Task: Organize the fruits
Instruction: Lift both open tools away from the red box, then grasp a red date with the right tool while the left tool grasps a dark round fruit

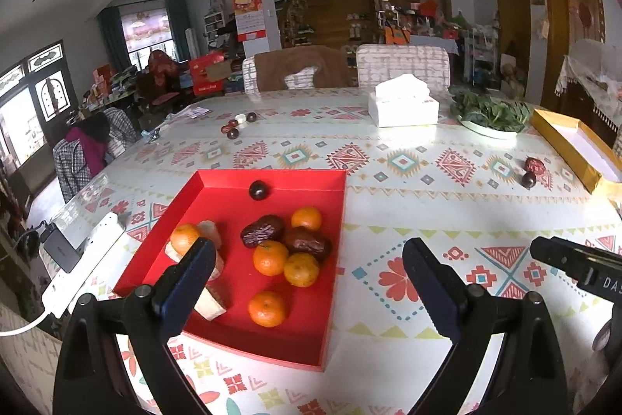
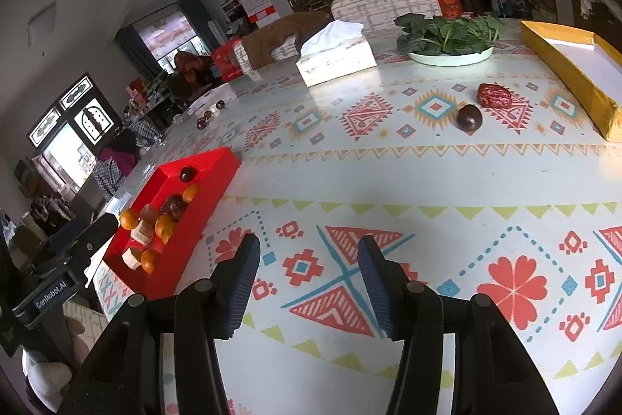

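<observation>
A red tray point(image 1: 217, 333) on the patterned table holds several oranges point(image 1: 270, 257), two wrinkled red dates point(image 1: 262, 230), a dark round fruit point(image 1: 258, 190) and pale cut pieces point(image 1: 212, 304). My left gripper point(image 1: 309, 282) is open and empty, just above the tray's near right part. My right gripper point(image 2: 309, 282) is open and empty over bare tablecloth, right of the red tray point(image 2: 194, 220). A loose red date point(image 2: 494, 95) and a dark round fruit point(image 2: 469, 118) lie far right beside a yellow box point(image 2: 567, 69); they also show in the left wrist view point(image 1: 532, 172).
A tissue box point(image 1: 404, 104) and a plate of leafy greens point(image 1: 490, 113) stand at the back. More small dark fruits point(image 1: 233, 129) lie at the back left. A white power strip point(image 1: 83, 257) lies at the table's left edge. Chairs stand behind the table.
</observation>
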Motion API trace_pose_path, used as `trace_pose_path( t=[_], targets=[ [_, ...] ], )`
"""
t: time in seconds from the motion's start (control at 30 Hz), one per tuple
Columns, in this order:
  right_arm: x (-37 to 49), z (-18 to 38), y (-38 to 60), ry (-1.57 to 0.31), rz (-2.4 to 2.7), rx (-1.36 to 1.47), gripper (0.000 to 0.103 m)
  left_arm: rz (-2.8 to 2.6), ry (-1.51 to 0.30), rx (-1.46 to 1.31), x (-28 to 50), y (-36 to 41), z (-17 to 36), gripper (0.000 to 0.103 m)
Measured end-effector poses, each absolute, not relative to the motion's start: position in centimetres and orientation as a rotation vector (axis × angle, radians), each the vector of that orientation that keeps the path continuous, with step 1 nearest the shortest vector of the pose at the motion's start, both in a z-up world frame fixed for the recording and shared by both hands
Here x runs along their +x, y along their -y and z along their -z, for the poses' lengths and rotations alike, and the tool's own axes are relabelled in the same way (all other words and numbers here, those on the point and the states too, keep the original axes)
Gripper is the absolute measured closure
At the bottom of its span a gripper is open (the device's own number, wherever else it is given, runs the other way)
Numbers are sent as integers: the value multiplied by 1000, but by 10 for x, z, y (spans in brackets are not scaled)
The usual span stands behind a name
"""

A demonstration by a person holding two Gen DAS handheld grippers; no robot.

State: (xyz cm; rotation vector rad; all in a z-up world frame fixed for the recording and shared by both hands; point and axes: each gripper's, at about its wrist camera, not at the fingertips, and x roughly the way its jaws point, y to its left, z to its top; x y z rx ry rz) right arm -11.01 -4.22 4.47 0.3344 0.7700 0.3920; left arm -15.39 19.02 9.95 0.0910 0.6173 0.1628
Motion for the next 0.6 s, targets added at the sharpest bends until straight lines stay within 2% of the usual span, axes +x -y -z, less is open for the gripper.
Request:
trace_pose_path(
  t=[0.6],
  targets=[
    [-107,-40,68,-783,-331,344,45,-103,-689,119,-141,-178,-81,6]
  ],
)
